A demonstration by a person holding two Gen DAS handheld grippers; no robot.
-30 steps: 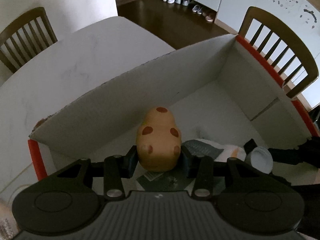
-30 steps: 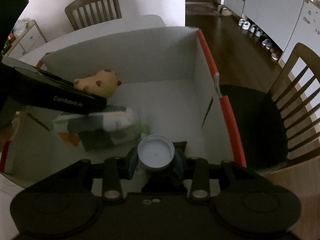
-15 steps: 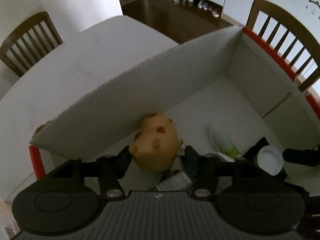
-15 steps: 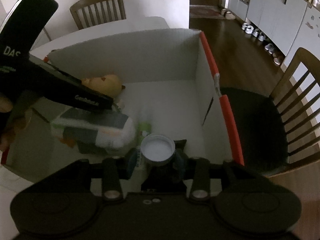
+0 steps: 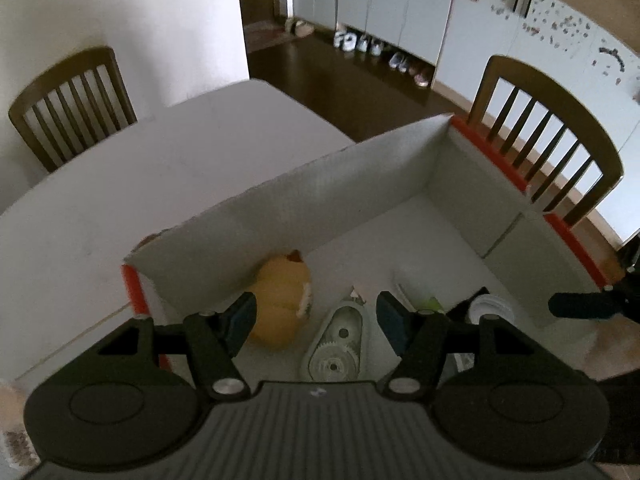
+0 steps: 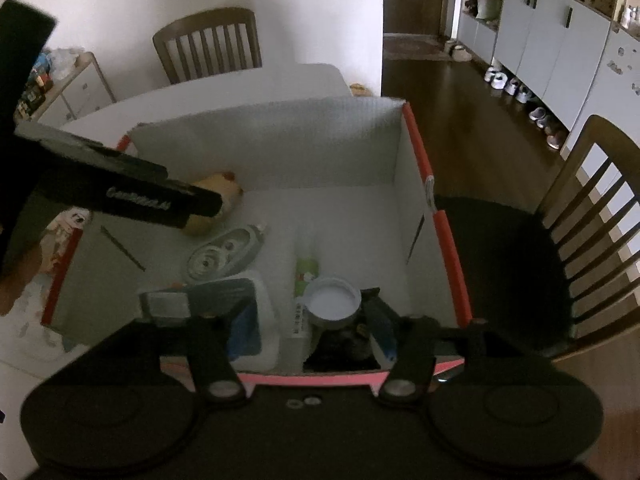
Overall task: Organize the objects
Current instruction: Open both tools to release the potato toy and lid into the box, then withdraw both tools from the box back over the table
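Note:
A white cardboard box (image 5: 328, 184) with red edges stands on the white table; it also shows in the right wrist view (image 6: 280, 140). A yellow spotted toy (image 5: 280, 304) lies in its near left corner, also seen in the right wrist view (image 6: 216, 188). My left gripper (image 5: 316, 316) is open and empty above it. A white-capped dark jar (image 6: 332, 304) stands in the box's near right corner. My right gripper (image 6: 310, 332) is open, its fingers apart around the jar. A correction tape dispenser (image 5: 336, 340) lies between toy and jar.
A green tube (image 6: 306, 276) and a white packet (image 6: 224, 308) lie in the box beside the jar. Wooden chairs (image 5: 544, 148) stand at the table's right and far left (image 5: 72, 104). Bare table top (image 5: 160, 176) lies beyond the box.
My left gripper opened and let the yellow toy drop into the box, then rose. My right gripper opened off the jar, which now stands in the box, and pulled back.

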